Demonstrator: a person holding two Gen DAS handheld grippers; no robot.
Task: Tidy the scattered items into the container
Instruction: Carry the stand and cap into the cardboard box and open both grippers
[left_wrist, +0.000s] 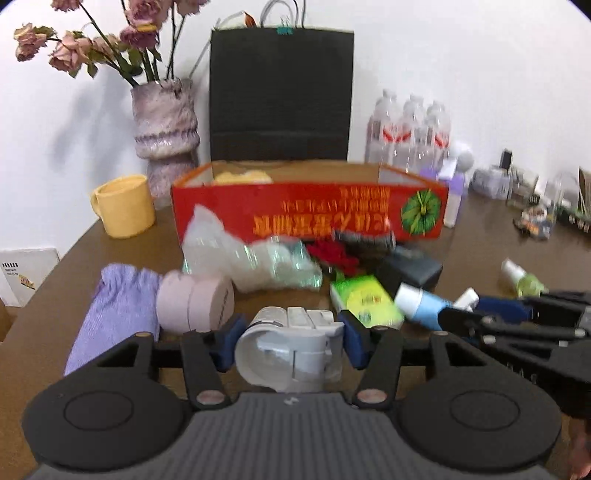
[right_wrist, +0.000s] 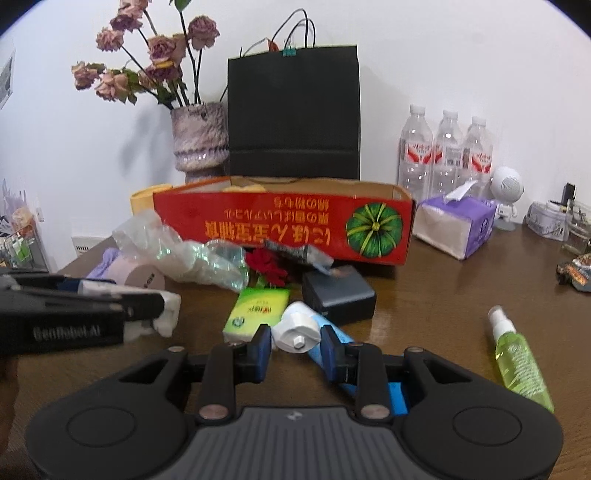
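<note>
Setting: brown wooden table (right_wrist: 443, 295) against a white wall, with a vase of dried roses (right_wrist: 199, 136), a black paper bag (right_wrist: 293, 110) and three water bottles (right_wrist: 447, 147) at the back.
Container: red cardboard box (right_wrist: 284, 225), open at the top, standing across the middle of the table; something yellow already lies inside it.
Left gripper (left_wrist: 291, 338): jaws closed on a white folded plastic item (left_wrist: 291, 350), which fills the gap between the blue pads; the item appears lifted just off the table, though this cannot be confirmed.
Right gripper (right_wrist: 295, 350): jaws set on either side of a blue tube with a white cap (right_wrist: 297, 328); whether the pads actually press the tube cannot be told. The tube lies on the table, cap toward the box.
Scattered items: crumpled clear plastic (right_wrist: 184, 251), pink tape roll (left_wrist: 195, 302), purple cloth (left_wrist: 110, 314), green packet (right_wrist: 258, 310), dark grey block (right_wrist: 338, 295), red flower (right_wrist: 267, 267), green spray bottle (right_wrist: 517, 365); all lie in front of the box, none inside.
Step in hand: both grippers appear to be at the grasp stage, early in the tidying.
Next move: calls for carrying the white item forward over the near wall of the box and releasing it there, and for a firm hold on the tube before lifting it.
</note>
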